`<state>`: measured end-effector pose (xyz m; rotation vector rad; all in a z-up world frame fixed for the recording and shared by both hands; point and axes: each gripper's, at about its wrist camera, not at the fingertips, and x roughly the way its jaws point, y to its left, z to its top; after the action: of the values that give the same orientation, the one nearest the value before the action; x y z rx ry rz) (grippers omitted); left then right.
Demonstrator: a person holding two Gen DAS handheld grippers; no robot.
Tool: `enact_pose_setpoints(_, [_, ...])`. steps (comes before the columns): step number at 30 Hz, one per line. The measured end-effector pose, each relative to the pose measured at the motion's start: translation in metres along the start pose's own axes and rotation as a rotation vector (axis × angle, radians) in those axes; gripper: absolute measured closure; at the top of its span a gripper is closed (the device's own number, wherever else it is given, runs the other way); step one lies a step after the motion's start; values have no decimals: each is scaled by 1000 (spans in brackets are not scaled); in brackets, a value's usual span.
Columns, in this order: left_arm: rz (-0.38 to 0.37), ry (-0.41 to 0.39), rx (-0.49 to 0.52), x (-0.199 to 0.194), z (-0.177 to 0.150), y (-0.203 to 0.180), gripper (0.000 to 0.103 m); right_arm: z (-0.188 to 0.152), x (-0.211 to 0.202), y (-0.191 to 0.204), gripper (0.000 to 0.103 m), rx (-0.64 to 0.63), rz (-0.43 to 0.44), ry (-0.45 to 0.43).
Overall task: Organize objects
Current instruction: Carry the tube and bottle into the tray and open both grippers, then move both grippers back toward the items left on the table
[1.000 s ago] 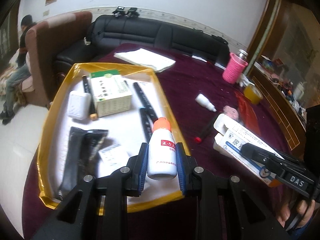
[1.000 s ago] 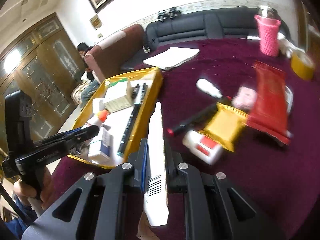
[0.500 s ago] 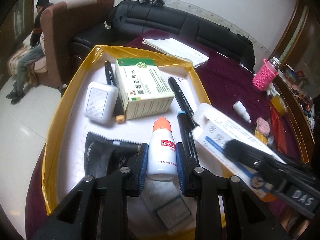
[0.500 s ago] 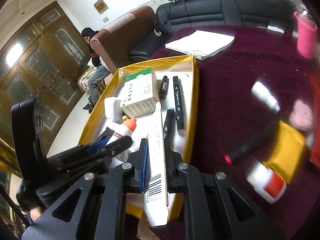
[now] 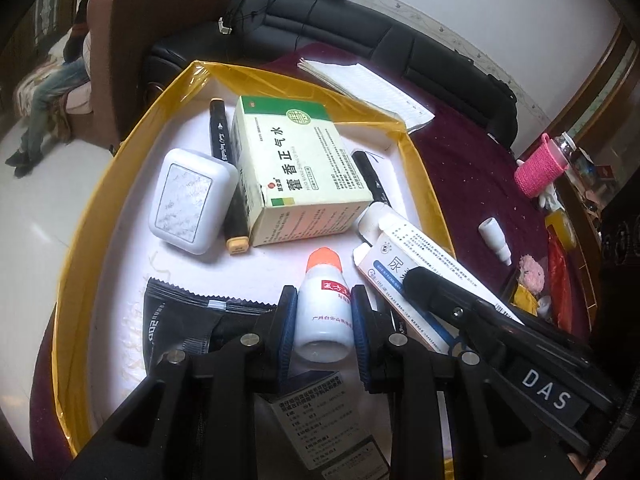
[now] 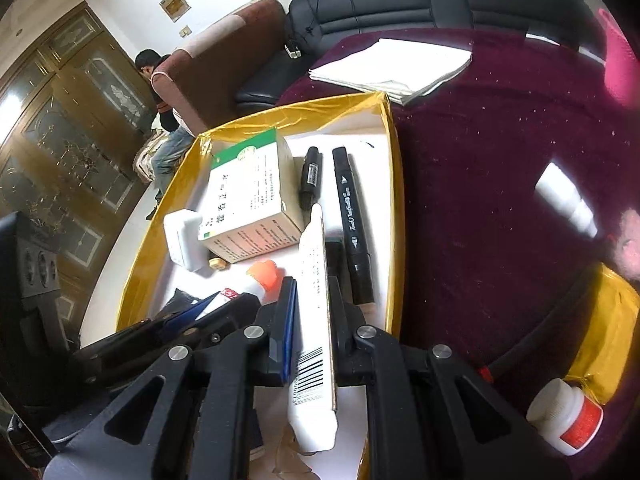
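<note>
Left wrist view showed the maroon table (image 5: 460, 168) filling the right of the frame, with the gold-rimmed tray (image 5: 120, 176) across the centre and left; inside it already lay a green-and-white medicine box (image 5: 296, 176), a black pouch (image 5: 180, 320) at lower left, a white case (image 5: 188, 200) and several black markers (image 5: 224, 176); so a good part of the sorting looked done. Both claws hung over the tray, loaded; the left gripper (image 5: 324, 324) was clamped on a white bottle (image 5: 324, 312) with an orange cap, and the right gripper (image 6: 312, 320) pinched a long white carton (image 6: 314, 300) edge-on. I judged both still had to be set down; free tray floor was scarce between box and pouch. Out on the cloth at the right edge waited a small dropper bottle (image 5: 496, 240), a red-labelled bottle (image 6: 568, 420), a yellow packet (image 6: 612, 320) and a red-tipped pen (image 6: 532, 352).
</note>
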<state>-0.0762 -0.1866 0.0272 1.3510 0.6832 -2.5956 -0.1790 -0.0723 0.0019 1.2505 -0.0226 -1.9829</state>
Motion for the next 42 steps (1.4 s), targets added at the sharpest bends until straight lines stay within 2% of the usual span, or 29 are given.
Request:
enact_pose_setpoints(11, [-24, 1, -6, -6, -2, 2, 80, -3, -5, 4, 89, -7, -18, 6])
enact_pose_setpoints(15, [-29, 2, -7, -11, -2, 2, 80, -5, -7, 3, 88, 1, -5, 13])
enact_pose_setpoints(20, [-32, 0, -10, -17, -5, 1, 80, -10, -15, 5, 79, -1, 11, 7])
enact_pose_setpoints(26, [-34, -9, 3, -28, -9, -4, 80, -18, -35, 4, 79, 6, 52, -14])
enact_pose_setpoints(32, [-34, -12, 47, -34, -13, -28, 79, -28, -69, -18, 77, 35, 61, -70])
enact_pose_setpoints(40, [-35, -8, 123, -39, -19, -74, 79, -45, -111, -67, 75, 95, 47, -121])
enact_pose_setpoints(42, [-39, -3, 145, -38, -20, -87, 74, -48, -122, -79, 73, 112, 32, -141])
